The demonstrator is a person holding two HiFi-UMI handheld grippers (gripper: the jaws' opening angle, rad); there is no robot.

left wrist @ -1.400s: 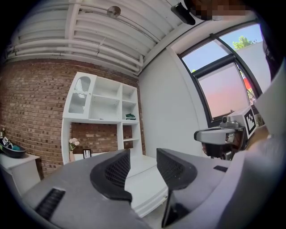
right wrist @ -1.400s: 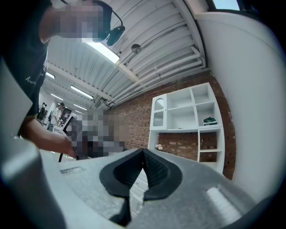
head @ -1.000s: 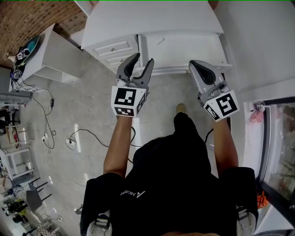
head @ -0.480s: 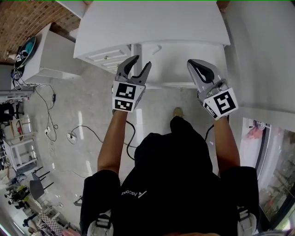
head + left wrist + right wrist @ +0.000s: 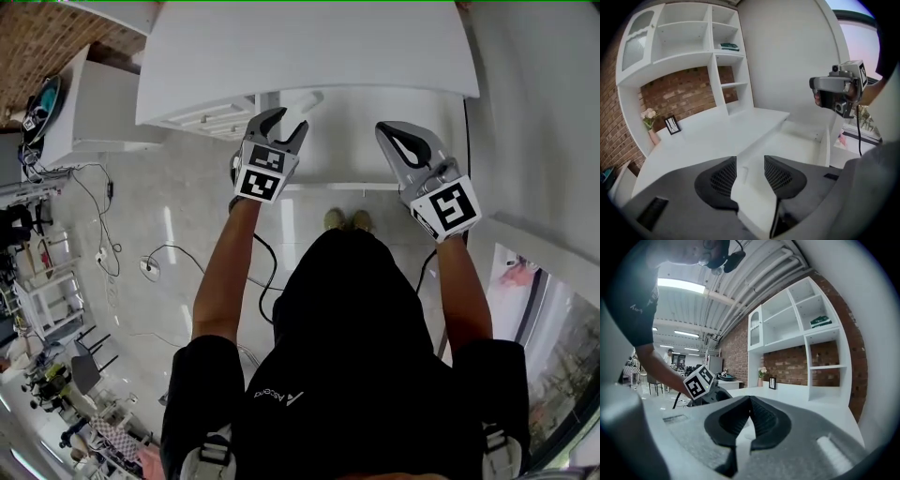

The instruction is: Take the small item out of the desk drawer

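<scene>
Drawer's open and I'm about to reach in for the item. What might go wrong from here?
1. No small item shows in the open drawer. Its floor looks plain white in the head and left gripper views, so a blind reach may miss.
2. The right gripper has its jaws shut and would probably push rather than grasp.
3. The left gripper, jaws apart, straddles the drawer's white edge and might knock it.

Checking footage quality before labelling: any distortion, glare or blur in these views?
Head view: sharp, evenly lit, the white desk top shows little detail. Left gripper view: heavy fisheye curving, black corners, window blown out. Right gripper view: same fisheye, ceiling light glaring.
</scene>
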